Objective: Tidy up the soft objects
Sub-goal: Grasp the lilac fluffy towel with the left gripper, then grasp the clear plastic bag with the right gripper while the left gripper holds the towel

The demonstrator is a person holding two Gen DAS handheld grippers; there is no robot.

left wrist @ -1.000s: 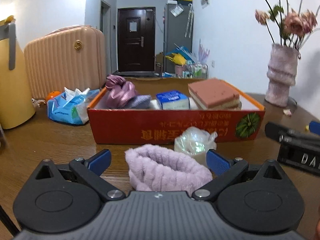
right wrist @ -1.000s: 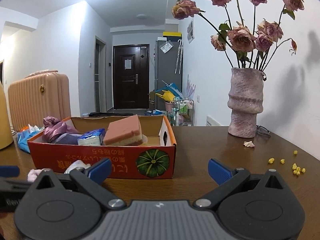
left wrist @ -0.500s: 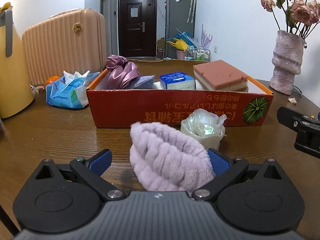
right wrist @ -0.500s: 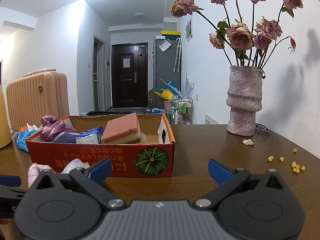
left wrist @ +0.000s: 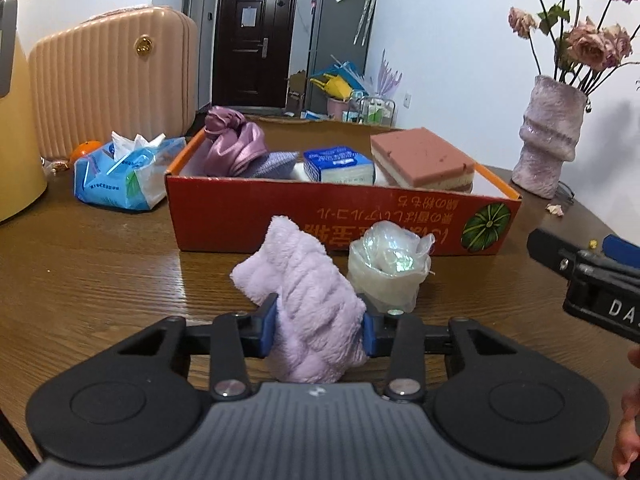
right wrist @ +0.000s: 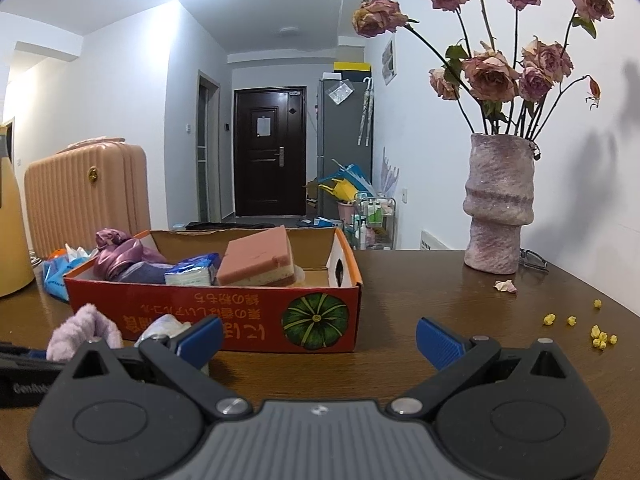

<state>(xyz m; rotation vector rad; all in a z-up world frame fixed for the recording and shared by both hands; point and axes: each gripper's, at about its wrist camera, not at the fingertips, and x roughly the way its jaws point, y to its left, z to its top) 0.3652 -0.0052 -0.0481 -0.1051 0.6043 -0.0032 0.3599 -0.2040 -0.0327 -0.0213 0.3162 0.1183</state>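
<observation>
A lilac fluffy band lies on the wooden table in front of the red cardboard box. My left gripper is closing on it, and both blue pads press into its near end. A crumpled clear plastic bundle sits just right of the band, untouched. Inside the box are a purple satin cloth, a blue tissue pack and a pink sponge. My right gripper stands open over bare table right of the box, with nothing between its fingers. The band shows at its left.
A blue tissue bag and a beige suitcase stand left of the box. A pink vase with dried roses is at the back right, near the wall. Yellow crumbs dot the table's right side.
The left jaws went from wide open to closed on the lilac band, squeezing it so its far end stands up. The right gripper has not moved.
</observation>
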